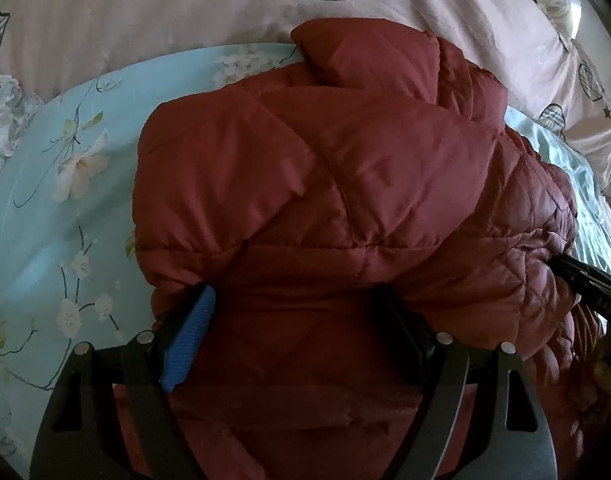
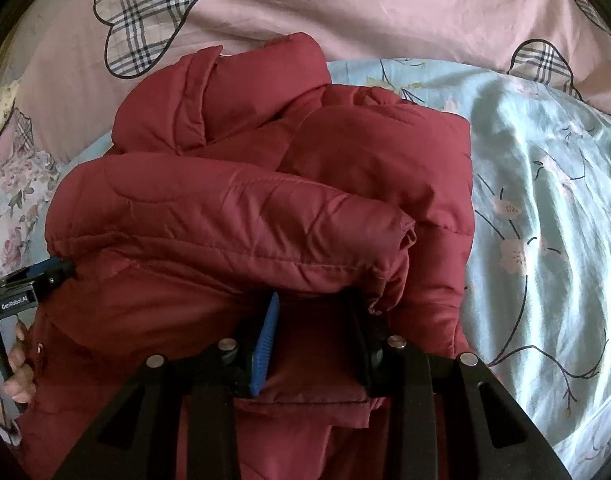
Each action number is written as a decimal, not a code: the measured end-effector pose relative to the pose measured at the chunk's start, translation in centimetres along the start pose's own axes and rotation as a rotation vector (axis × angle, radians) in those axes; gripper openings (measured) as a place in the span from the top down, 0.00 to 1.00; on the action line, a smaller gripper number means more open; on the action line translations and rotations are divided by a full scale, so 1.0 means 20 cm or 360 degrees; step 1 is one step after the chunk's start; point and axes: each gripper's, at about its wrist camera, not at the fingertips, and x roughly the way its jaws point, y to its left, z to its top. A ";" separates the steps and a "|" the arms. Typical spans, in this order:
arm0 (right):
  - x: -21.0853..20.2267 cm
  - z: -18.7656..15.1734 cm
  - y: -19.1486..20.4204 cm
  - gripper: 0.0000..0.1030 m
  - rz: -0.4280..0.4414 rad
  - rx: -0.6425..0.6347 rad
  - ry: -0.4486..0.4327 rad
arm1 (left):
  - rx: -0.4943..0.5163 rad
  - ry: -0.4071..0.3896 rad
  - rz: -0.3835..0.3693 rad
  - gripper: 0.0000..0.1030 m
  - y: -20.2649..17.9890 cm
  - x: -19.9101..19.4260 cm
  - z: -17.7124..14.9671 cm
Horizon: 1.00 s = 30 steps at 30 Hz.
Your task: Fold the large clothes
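Right gripper (image 2: pixel 311 336), bottom centre of its view: jaws drawn in and pinching a padded fold of the red jacket (image 2: pixel 265 208), blue pad on the left side of the fold, black finger on the right. Left gripper (image 1: pixel 293 332), bottom centre of its view: jaws spread wide, jacket bulk (image 1: pixel 325 180) lying between them; cannot tell whether the pads press on it, so the grip is uncertain. Jacket sits bunched in mid-frame on the blue floral sheet (image 2: pixel 545 220), its far edge against the pink duvet (image 2: pixel 345 4) across the top. One sleeve lies folded across the body, cuff toward right of centre in the right view. A hand (image 2: pixel 9 360) holds the left tool at the left edge of that view. Judgement: step in hand is taking the near hem to fold it up over the body. To do it well: seat the left jaws on the hem before lifting, keep both tools level with each other, carry the edge over the sleeve without dragging it loose. Risk: puffy, slick fabric slipping from a wide grip.
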 end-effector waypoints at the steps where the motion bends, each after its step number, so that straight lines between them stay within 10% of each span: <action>1: -0.02 0.00 0.01 0.64 0.0010 0.0000 -0.0002 | -0.0005 0.0003 -0.0002 0.19 0.00 -0.01 0.01; 30: -0.84 -0.61 -0.15 0.30 0.0174 0.0238 0.0030 | -0.0256 0.0058 -0.0055 0.20 0.28 -0.71 -0.77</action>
